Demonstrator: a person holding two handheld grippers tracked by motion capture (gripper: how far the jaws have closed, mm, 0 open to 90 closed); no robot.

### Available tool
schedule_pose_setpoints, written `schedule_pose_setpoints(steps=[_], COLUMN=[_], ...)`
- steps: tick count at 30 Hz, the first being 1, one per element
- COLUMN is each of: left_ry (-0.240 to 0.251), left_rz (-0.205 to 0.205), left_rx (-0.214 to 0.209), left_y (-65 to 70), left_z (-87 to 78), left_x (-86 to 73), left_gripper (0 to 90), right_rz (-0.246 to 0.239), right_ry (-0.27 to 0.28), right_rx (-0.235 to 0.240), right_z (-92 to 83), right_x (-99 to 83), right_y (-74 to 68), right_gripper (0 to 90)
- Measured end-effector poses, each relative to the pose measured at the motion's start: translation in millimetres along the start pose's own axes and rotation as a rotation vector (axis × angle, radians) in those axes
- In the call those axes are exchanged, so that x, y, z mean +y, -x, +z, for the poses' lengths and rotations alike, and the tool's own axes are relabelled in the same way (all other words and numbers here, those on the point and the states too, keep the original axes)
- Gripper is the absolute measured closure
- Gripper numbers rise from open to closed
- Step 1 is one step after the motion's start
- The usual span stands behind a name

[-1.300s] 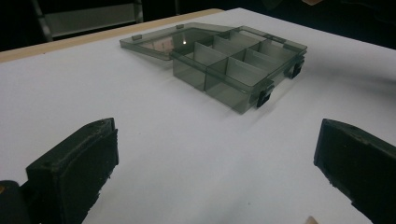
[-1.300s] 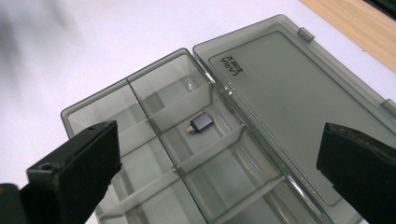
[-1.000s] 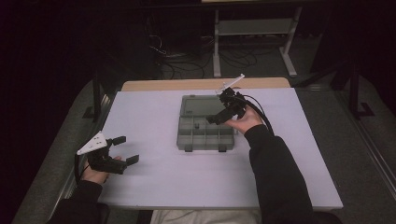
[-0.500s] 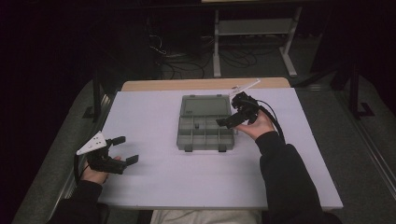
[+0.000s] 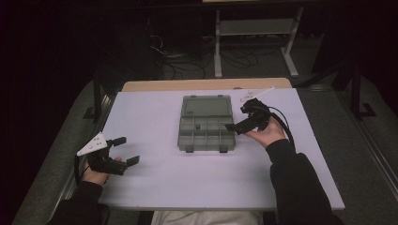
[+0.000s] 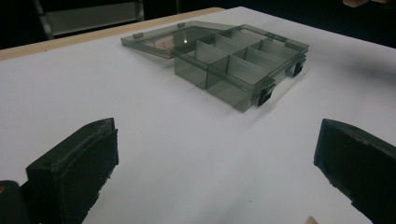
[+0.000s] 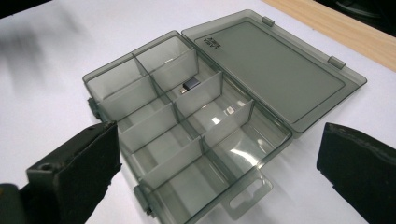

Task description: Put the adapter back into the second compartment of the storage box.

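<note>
A smoky-grey compartment box [image 5: 206, 133] lies in the middle of the white board [image 5: 187, 183], its lid [image 5: 205, 106] folded flat away from me. In the right gripper view one compartment of the box [image 7: 187, 140] holds a small dark metal piece [image 7: 190, 84]. My right gripper [image 5: 238, 117] hovers at the box's right side, open and holding nothing [image 7: 219, 149]. My left gripper [image 5: 126, 150] rests near the board's front left, well clear of the box [image 6: 233, 60]. It is open and nothing lies between its pads [image 6: 219, 144].
A wooden table edge [image 5: 202, 85] runs behind the board. Small white bits [image 5: 247, 92] lie at the back right near the lid. Beyond the table, a metal rack [image 5: 253, 28] and cables [image 5: 164, 51] sit on the dark floor.
My right gripper has drifted from over the box's back right corner to the right and slightly nearer me, beside the box. The left gripper has stayed put.
</note>
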State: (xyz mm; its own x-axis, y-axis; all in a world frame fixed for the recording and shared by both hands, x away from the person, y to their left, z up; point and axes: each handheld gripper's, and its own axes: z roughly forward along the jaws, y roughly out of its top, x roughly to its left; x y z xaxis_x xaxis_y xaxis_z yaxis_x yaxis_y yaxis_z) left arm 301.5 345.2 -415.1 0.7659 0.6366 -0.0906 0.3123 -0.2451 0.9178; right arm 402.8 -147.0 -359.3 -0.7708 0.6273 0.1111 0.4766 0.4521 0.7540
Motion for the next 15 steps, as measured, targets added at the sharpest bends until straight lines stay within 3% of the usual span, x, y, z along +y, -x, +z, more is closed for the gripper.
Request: schedule_pose_setpoints(steps=[15], left_ry=[0.001], left_rz=[0.0], left_rx=[0.0], left_y=[0.1], left_z=[-0.1], left_x=[0.1], left_gripper=[0.0], right_rz=[0.029], right_ry=[0.017], right_rx=[-0.011], right_z=[-18.5], right_x=[-24.8], right_y=[1.0], right_gripper=[0.0])
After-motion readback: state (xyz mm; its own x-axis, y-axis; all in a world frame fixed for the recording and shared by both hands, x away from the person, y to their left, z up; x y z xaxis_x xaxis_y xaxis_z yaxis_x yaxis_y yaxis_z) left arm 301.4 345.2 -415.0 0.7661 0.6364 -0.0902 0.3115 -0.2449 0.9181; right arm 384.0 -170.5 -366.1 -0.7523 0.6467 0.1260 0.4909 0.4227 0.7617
